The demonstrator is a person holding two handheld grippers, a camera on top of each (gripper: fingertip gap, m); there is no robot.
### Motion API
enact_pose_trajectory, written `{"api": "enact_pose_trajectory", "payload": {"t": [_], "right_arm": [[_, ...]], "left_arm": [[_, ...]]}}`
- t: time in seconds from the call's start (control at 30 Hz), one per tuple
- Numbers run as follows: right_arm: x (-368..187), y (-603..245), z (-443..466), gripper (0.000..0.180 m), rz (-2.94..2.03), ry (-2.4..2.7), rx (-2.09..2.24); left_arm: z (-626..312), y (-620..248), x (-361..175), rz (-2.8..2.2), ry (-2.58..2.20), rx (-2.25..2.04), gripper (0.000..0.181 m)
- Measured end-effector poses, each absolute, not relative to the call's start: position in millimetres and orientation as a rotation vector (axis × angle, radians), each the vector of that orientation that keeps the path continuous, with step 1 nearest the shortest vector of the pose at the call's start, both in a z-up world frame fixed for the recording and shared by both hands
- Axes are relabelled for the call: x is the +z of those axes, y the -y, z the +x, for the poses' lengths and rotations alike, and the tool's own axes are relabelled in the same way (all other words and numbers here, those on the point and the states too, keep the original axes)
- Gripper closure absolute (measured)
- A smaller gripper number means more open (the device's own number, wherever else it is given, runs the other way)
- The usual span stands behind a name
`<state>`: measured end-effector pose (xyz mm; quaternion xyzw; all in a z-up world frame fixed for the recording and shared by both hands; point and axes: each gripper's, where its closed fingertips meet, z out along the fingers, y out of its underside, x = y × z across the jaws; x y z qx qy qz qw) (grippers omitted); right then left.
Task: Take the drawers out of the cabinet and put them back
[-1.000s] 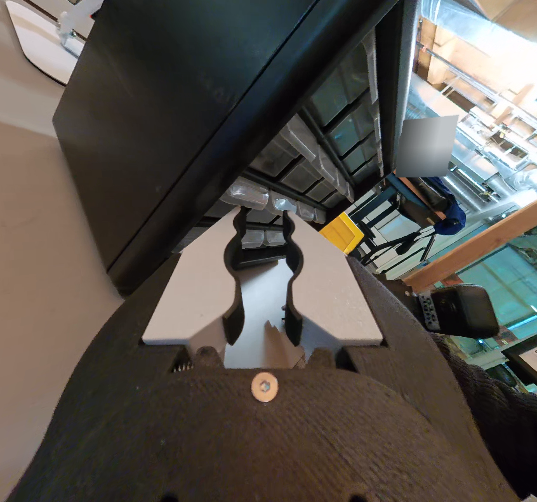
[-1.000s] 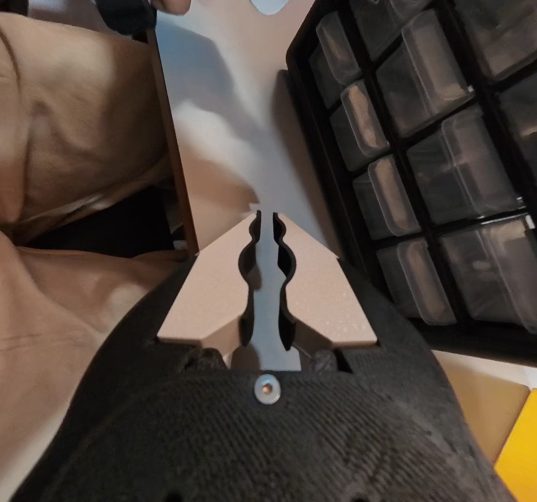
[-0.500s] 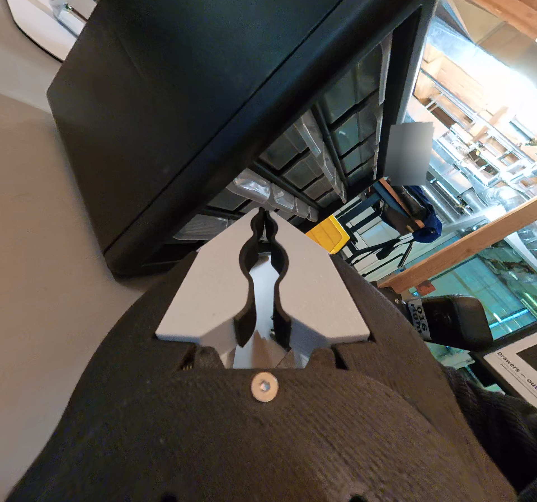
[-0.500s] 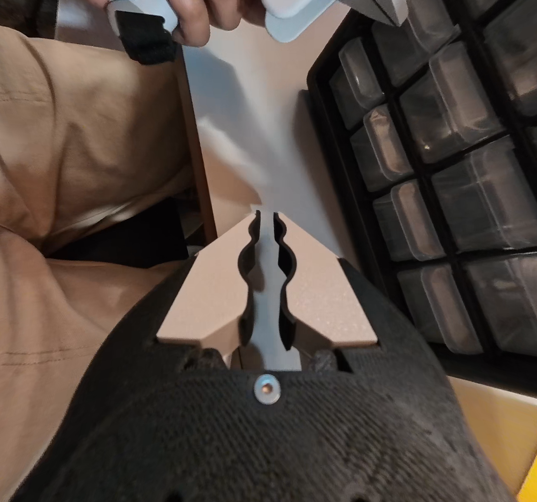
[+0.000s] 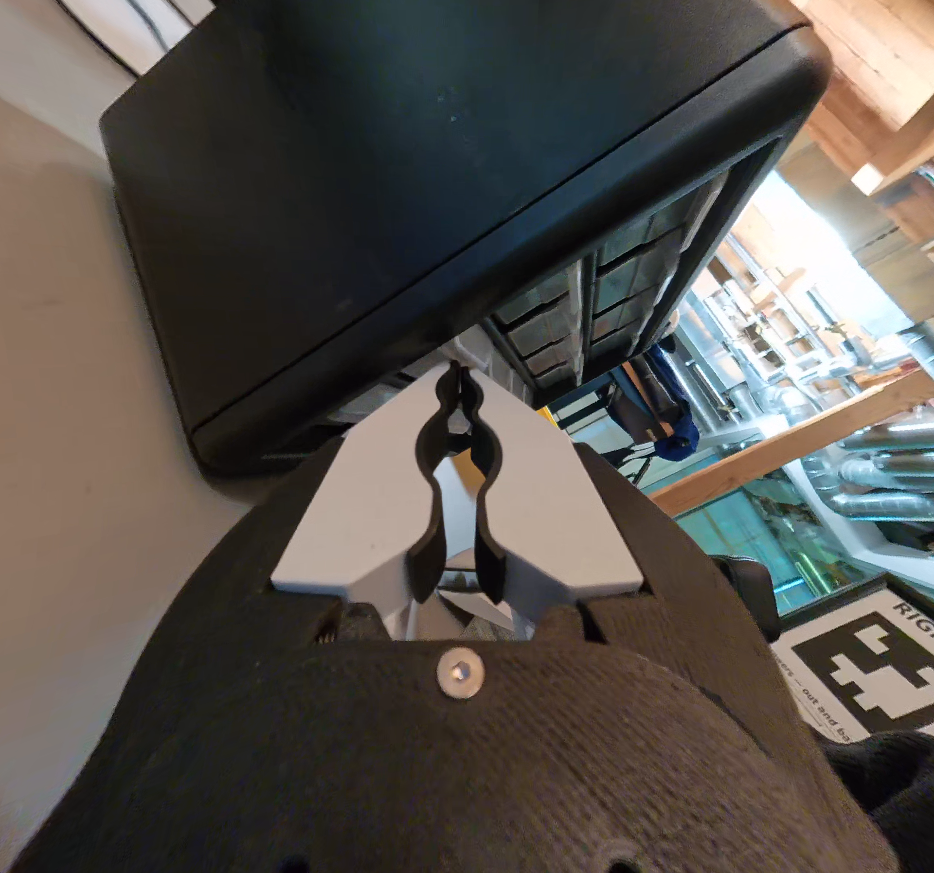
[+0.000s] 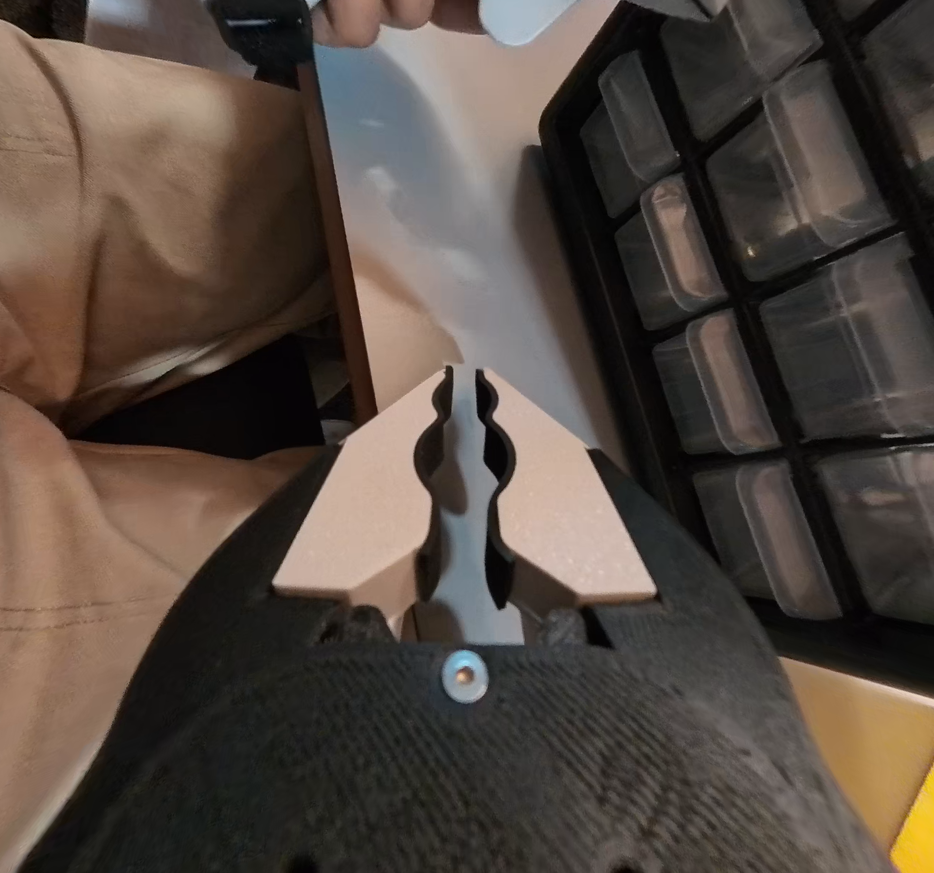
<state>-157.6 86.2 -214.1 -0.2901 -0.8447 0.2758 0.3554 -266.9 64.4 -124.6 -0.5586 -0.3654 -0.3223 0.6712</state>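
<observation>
The black cabinet (image 5: 404,166) stood on the table (image 5: 65,394), its clear drawers (image 6: 707,379) seated. The left gripper (image 5: 459,378), clenched on a drawer lip at the lower corner, was apparently positioned to pull. The right gripper (image 6: 462,374) hung idle, slightly parted, grasping nothing.

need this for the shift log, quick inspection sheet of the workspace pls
surface: pale table, bare between its edge and the cabinet
job's things: black cabinet upright on the table; clear drawers sit in its grid
clutter: yellow bin beside the cabinet
grippers: left gripper tips shut at a drawer front at the cabinet's lower corner, grip unclear; right gripper slightly open, empty, over the table
cables: nothing seen
surroundings: workshop with wooden beams, metal ducts
</observation>
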Motion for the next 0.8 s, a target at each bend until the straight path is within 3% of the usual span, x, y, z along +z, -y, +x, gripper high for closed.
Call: {"api": "enact_pose_trajectory", "payload": {"t": [0.3, 0.47, 0.53, 0.6, 0.8], "right_arm": [[-204.6, -88.8, -160.0, 0.172, -0.749, 2.13, 0.722], [-208.3, -85.2, -160.9, 0.172, -0.764, 2.148, 0.743], [-208.5, -83.3, -161.9, 0.173, -0.761, 2.149, 0.741], [-208.7, -80.5, -162.7, 0.172, -0.761, 2.152, 0.747], [-212.4, -78.6, -162.1, 0.173, -0.733, 2.164, 0.706]], "left_arm": [[-261.6, -57.4, -119.7, -1.247, 0.822, -0.675, 0.181], [-265.4, -68.8, -122.4, -1.247, 0.821, -0.708, 0.156], [-267.3, -68.1, -119.8, -1.226, 0.82, -0.722, 0.159], [-270.5, -68.9, -122.5, -1.217, 0.857, -0.731, 0.173], [-267.1, -66.4, -121.5, -1.187, 0.866, -0.781, 0.176]]}}
